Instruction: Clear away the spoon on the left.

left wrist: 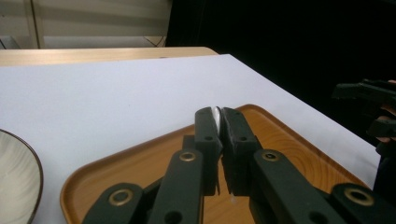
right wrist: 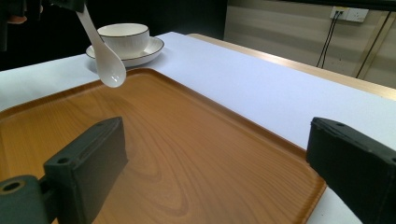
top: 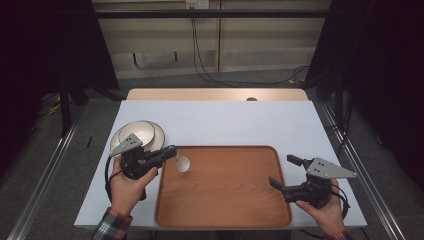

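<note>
One large wooden tray (top: pixel 225 200) takes up the near middle of the white-covered table (top: pixel 240 120), its floor bare and its low rim raised all round. It looks stiff and light enough to lift by the rim, though smooth, so things set on it could slide.

At the tray's far left corner, on the table, a white bowl (right wrist: pixel 123 37) with a dark edge sits in a matching plate (right wrist: pixel 149 53). Both look like glazed ceramic: hard, fairly heavy for their size, slippery and breakable. The rim would be the natural place to grip either.

The right gripper (top: pixel 287 172) rests at the tray's right edge with its jaws spread wide and nothing between them.

The left gripper (top: pixel 170 152) is clamped on the handle of a white spoon (right wrist: pixel 105 56), which hangs bowl-end down just above the tray's left part, apparently not touching the wood. The spoon seems glazed ceramic too: light, rigid, slick and brittle. A hold on the narrow handle, as here, suits it, but a loose pinch could let it swivel or slip, so it wants lowering gently.
</note>
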A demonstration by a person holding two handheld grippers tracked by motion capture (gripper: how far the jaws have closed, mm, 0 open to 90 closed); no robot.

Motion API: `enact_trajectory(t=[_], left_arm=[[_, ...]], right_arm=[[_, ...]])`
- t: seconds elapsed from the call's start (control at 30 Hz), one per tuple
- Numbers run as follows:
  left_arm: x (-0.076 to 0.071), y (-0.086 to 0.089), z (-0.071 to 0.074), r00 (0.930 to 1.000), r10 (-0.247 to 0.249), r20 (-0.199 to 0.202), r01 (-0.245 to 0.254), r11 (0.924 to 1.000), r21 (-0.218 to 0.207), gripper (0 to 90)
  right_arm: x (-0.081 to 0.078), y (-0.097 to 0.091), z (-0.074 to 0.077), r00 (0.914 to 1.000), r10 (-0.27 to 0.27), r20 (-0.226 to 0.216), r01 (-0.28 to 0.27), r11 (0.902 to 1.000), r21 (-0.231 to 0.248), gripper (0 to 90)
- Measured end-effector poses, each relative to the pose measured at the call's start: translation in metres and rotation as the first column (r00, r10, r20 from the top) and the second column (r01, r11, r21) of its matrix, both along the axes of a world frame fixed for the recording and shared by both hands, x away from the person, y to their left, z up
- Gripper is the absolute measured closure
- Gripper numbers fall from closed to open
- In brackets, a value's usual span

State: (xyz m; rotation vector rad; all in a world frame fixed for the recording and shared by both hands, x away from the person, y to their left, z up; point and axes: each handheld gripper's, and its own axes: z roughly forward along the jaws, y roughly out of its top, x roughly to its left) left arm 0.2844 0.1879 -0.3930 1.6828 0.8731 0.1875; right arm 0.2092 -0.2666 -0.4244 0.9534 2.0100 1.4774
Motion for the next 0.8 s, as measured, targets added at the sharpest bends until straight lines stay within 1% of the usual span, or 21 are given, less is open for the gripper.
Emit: enact_trajectory(t=[0.03, 0.1, 0.13, 0.17, 0.2, 0.23, 0.27, 0.3, 0.33, 0.37, 0.43, 0.5, 0.53, 0.57, 0.6, 0.63, 0.8], left_arm=[[-0.001, -0.001, -0.001, 1.0, -0.009, -0.004, 0.009, 0.9999, -0.007, 85.6], [-0.001, -0.002, -0.004, 0.9995, -0.031, -0.007, 0.031, 0.9995, -0.001, 85.6], [-0.002, -0.002, -0.005, 0.9997, -0.019, -0.015, 0.019, 0.9997, 0.018, 85.6], [-0.002, -0.003, -0.006, 0.9994, -0.031, -0.018, 0.031, 0.9995, 0.009, 85.6], [-0.002, -0.004, -0.008, 0.999, -0.039, -0.024, 0.039, 0.9991, 0.013, 85.6], [-0.003, -0.005, -0.009, 0.999, -0.032, -0.03, 0.033, 0.9992, 0.022, 85.6], [-0.003, -0.005, -0.011, 0.9985, -0.044, -0.031, 0.045, 0.9989, 0.013, 85.6], [-0.003, -0.006, -0.012, 0.9984, -0.039, -0.041, 0.04, 0.9988, 0.026, 85.5], [-0.003, -0.006, -0.013, 0.9984, -0.039, -0.041, 0.04, 0.9989, 0.024, 85.5], [-0.003, -0.007, -0.015, 0.9976, -0.049, -0.05, 0.049, 0.9987, 0.015, 85.5], [-0.002, -0.007, -0.016, 0.9971, -0.051, -0.057, 0.052, 0.9985, 0.018, 85.5], [-0.001, -0.007, -0.017, 0.9963, -0.062, -0.059, 0.063, 0.998, 0.001, 85.5], [-0.001, -0.007, -0.017, 0.9961, -0.064, -0.062, 0.064, 0.998, 0.002, 85.5], [-0.001, -0.007, -0.017, 0.9963, -0.054, -0.066, 0.055, 0.9985, 0.009, 85.5], [0.0, -0.007, -0.018, 0.996, -0.061, -0.064, 0.061, 0.9981, -0.001, 85.4], [0.0, -0.007, -0.017, 0.9967, -0.051, -0.063, 0.051, 0.9987, 0.006, 85.4], [0.004, -0.01, -0.019, 0.9972, -0.063, -0.04, 0.063, 0.998, -0.002, 85.3]], right_arm=[[0.0, 0.0, 0.0, 1.0, 0.0, 0.0, 0.0, 1.0, 0.0, 4.8], [0.0, 0.0, 0.0, 1.0, -0.001, 0.0, 0.001, 1.0, -0.001, 4.8], [0.0, 0.0, 0.0, 1.0, -0.002, 0.001, 0.002, 1.0, -0.001, 4.9], [0.0, 0.0, 0.0, 1.0, -0.001, 0.004, 0.001, 1.0, -0.001, 4.9], [0.0, 0.0, 0.0, 1.0, 0.0, 0.003, 0.0, 1.0, 0.001, 4.9], [0.0, 0.0, 0.0, 1.0, -0.001, 0.003, 0.001, 1.0, 0.001, 4.9], [0.0, 0.0, 0.0, 1.0, 0.0, 0.003, 0.0, 1.0, 0.0, 4.9], [0.0, 0.0, 0.0, 1.0, 0.001, 0.003, -0.001, 1.0, 0.001, 4.9], [0.0, 0.0, 0.0, 1.0, 0.0, 0.003, 0.0, 1.0, 0.0, 4.9], [0.0, 0.0, 0.0, 1.0, 0.0, 0.001, 0.0, 1.0, 0.001, 4.8], [0.0, 0.0, 0.0, 1.0, 0.0, 0.004, 0.0, 1.0, 0.0, 4.9], [0.0, 0.0, 0.0, 1.0, -0.002, 0.003, 0.002, 1.0, 0.004, 4.9], [0.0, 0.0, 0.0, 1.0, -0.001, 0.003, 0.001, 1.0, 0.001, 4.9], [0.0, -0.001, 0.0, 1.0, -0.002, 0.003, 0.002, 1.0, 0.001, 4.9], [0.0, -0.001, 0.0, 1.0, -0.001, 0.004, 0.001, 1.0, 0.002, 4.9], [0.0, 0.0, 0.0, 1.0, -0.004, 0.003, 0.004, 1.0, 0.003, 4.9], [0.0, 0.0, 0.0, 1.0, -0.001, -0.002, 0.001, 1.0, 0.001, 4.9]])
